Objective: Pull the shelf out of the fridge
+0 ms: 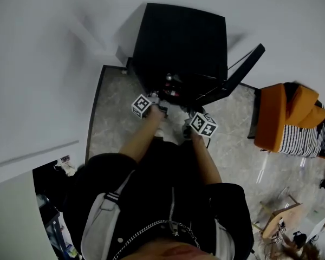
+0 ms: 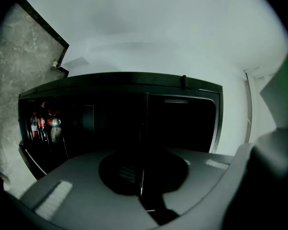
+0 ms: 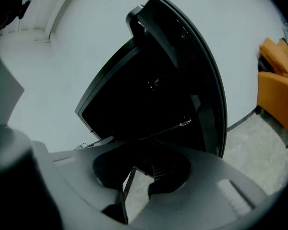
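Marble floor (image 1: pixel 111 123), white wall (image 1: pixel 43 47): at open fridge (image 1: pixel 179 42) mouth, L gripper (image 2: pixel 143 195) clamps shelf (image 2: pixel 142 174) edge for the pull; R gripper (image 3: pixel 129 188), jaws slightly apart, straddles it w/o pressing.

you're standing on a grey marbled floor (image 1: pixel 111 129). the black fridge (image 1: pixel 179 42) stands on it ahead of you against the white wall (image 1: pixel 54 47), door open; an orange seat (image 1: pixel 281 118) stands on it at your right.
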`<state>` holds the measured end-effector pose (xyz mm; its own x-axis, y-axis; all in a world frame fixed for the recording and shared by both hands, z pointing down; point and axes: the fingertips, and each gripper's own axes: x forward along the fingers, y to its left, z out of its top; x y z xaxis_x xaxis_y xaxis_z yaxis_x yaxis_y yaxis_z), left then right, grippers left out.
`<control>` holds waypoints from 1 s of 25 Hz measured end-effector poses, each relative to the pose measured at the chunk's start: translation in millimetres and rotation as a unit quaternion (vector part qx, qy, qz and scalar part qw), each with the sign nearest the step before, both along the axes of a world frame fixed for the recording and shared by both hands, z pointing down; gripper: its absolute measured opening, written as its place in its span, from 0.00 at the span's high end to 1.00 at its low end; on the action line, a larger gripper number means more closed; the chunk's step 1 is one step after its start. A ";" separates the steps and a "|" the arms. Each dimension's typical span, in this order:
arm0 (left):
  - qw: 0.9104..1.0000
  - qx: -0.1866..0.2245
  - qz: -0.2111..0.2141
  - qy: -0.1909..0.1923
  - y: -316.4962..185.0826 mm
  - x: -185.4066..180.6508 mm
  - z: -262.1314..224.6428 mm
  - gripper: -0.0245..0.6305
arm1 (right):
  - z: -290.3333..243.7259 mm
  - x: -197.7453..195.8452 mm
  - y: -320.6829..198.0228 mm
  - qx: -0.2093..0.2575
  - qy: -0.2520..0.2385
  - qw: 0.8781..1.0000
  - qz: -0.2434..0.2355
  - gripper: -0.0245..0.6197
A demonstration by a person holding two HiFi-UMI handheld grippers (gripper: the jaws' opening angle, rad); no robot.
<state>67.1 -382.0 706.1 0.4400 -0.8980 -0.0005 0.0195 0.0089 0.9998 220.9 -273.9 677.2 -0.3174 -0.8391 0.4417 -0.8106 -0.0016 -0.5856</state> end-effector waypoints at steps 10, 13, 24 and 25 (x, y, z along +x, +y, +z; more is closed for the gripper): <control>1.000 -0.009 0.010 -0.001 12.3 -5.5 5.2 0.93 | 21.4 25.4 -20.2 0.003 -0.221 0.970 0.101 0.65; 1.000 -0.005 0.014 -0.004 15.0 -6.5 7.0 0.93 | 29.0 44.8 -31.0 0.011 -0.313 0.939 0.145 0.65; 1.000 -0.002 0.020 0.011 18.9 -5.9 8.9 0.93 | 44.7 56.7 -58.4 0.012 -0.390 0.903 0.177 0.91; 1.000 0.001 0.024 0.010 19.0 -6.5 7.8 0.93 | 44.6 56.3 -58.5 0.015 -0.392 0.903 0.177 0.91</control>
